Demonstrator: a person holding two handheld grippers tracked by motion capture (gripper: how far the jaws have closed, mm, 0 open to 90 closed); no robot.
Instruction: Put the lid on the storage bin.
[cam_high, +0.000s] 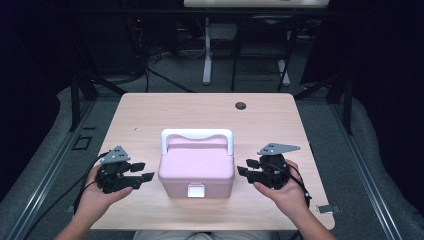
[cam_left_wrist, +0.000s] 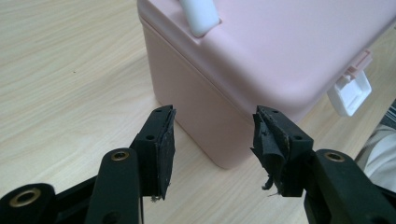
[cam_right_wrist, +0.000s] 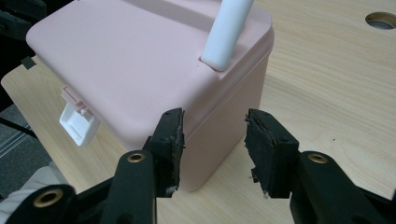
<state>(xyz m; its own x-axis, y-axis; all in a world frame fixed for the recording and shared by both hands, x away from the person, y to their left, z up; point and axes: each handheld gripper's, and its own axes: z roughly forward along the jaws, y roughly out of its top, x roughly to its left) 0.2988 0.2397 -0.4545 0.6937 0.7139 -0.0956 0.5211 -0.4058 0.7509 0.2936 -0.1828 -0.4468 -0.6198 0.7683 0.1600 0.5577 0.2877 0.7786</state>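
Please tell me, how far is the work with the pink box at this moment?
Nothing looks done yet. The pink plastic box with a white handle sits closed on the wooden table, its white front latch down. In hand: the left gripper and right gripper flank the box with open jaws, touching nothing. Any grasping, unlatching or opening is still left.

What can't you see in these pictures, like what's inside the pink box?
- Inside of the pink box: hidden in every view by its shut lid.
- White latch: too small in the high view to tell whether it is locked; the left gripper view and right gripper view show it from the side.
- White handle: its top is cut off by the upper edge in both gripper views.
- The box's back: faces away from every camera.
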